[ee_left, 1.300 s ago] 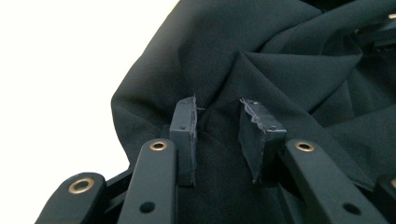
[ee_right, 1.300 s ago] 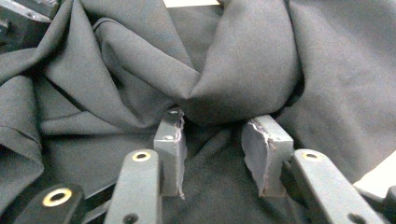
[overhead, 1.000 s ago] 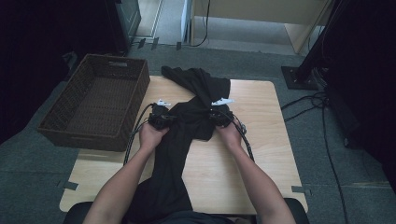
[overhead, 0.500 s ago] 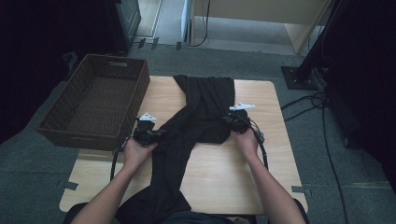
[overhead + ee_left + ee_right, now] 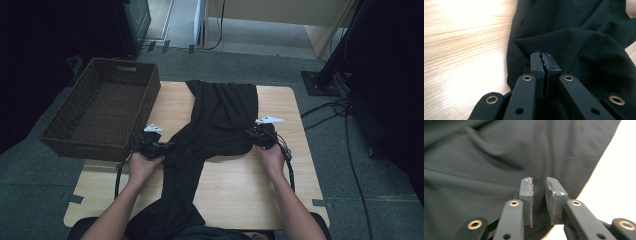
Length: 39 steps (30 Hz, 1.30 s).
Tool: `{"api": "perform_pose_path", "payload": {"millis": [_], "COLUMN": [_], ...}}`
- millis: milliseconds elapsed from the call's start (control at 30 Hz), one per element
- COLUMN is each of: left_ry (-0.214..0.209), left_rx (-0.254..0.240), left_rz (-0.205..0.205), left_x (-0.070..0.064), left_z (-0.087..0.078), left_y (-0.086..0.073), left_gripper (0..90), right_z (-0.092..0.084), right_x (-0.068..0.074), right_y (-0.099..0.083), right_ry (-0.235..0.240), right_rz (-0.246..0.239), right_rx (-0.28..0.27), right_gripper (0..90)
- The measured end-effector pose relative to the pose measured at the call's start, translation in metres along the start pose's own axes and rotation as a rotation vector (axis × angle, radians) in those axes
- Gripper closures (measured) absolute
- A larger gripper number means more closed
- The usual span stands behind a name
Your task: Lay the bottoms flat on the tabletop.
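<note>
Your left gripper and right gripper are black with brass-ringed rivets, white top plates and looping black cables.

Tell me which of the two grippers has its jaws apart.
The right gripper: a gap shows between its pads, which have just been opening over the black garment. The left gripper has its pads pressed together at the garment's edge.

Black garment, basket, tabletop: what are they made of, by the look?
Garment: thin woven cloth, matte, likely a smooth synthetic or blend; it drapes in soft folds with no sheen. Basket: dark brown wicker or rattan look, its weave visible on the walls. Tabletop: light wood or wood-grain laminate, smooth; the grain lines and glare show in the left gripper view.
</note>
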<state>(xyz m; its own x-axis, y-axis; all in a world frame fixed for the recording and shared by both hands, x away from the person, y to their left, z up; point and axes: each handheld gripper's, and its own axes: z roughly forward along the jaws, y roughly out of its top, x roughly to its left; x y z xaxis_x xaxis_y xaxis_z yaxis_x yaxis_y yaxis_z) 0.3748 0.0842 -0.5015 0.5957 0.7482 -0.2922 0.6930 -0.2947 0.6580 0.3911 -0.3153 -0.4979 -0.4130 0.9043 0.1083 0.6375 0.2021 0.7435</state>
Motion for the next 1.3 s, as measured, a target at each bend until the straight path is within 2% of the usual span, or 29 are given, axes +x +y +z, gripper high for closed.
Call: {"api": "perform_pose_path", "payload": {"millis": [67,133,200,233,300,367,500,567,700,833,933,1000,1133,1200,1300], "left_ry": [-0.018,-0.031,-0.032,-0.025,-0.01,-0.007,-0.007,-0.003,0.002,-0.013,-0.05,-0.064,-0.055,-0.024,-0.006], "left_rx": [0.006,0.012,0.014,0.007,-0.013,-0.034,-0.051,-0.038,-0.009,0.01,0.032,0.028,0.006,-0.006,-0.026], "left_rz": [0.006,0.015,0.024,0.022,0.017,0.028,0.028,0.029,0.036,0.037,0.029,0.033,0.053,0.055,0.026], "left_x": [-0.003,-0.006,-0.009,-0.009,-0.01,-0.01,-0.007,-0.006,-0.005,-0.004,-0.005,-0.006,-0.01,-0.009,-0.007], "left_z": [0.002,0.004,0.004,0.003,0.002,0.001,0.003,0.008,0.017,0.019,0.022,0.023,0.02,0.013,0.001], "left_y": [0.0,0.0,0.001,0.002,0.003,0.005,0.01,0.013,0.014,0.014,0.014,0.015,0.02,0.021,0.021], "left_gripper": [86.7,85.8,83.1,78.7,63.3,55.2,48.5,47.7,51.6,66.7,78.9,84.1,86.4,86.4,86.8], "right_z": [-0.004,-0.002,0.004,0.007,0.012,0.015,0.021,0.023,0.025,0.025,0.023,0.022,0.02,0.017,0.012], "right_x": [0.008,0.018,0.027,0.031,0.04,0.048,0.061,0.063,0.068,0.069,0.072,0.075,0.079,0.077,0.072], "right_y": [0.004,0.006,0.005,0.004,0.001,-0.002,-0.005,-0.006,-0.007,-0.007,-0.009,-0.011,-0.017,-0.019,-0.018], "right_ry": [0.035,0.061,0.081,0.09,0.118,0.138,0.126,0.134,0.125,0.117,0.125,0.128,0.101,0.08,0.051], "right_rz": [-0.019,-0.035,-0.048,-0.058,-0.063,-0.08,-0.142,-0.141,-0.162,-0.172,-0.169,-0.172,-0.203,-0.183,-0.16], "right_rx": [-0.042,-0.045,-0.017,-0.002,0.014,0.033,0.06,0.068,0.072,0.075,0.078,0.078,0.057,0.057,0.079], "right_gripper": [70.0,65.9,61.4,60.2,58.9,58.4,57.1,56.9,55.4,50.8,51.2,50.4,51.9,54.5,64.4]}}
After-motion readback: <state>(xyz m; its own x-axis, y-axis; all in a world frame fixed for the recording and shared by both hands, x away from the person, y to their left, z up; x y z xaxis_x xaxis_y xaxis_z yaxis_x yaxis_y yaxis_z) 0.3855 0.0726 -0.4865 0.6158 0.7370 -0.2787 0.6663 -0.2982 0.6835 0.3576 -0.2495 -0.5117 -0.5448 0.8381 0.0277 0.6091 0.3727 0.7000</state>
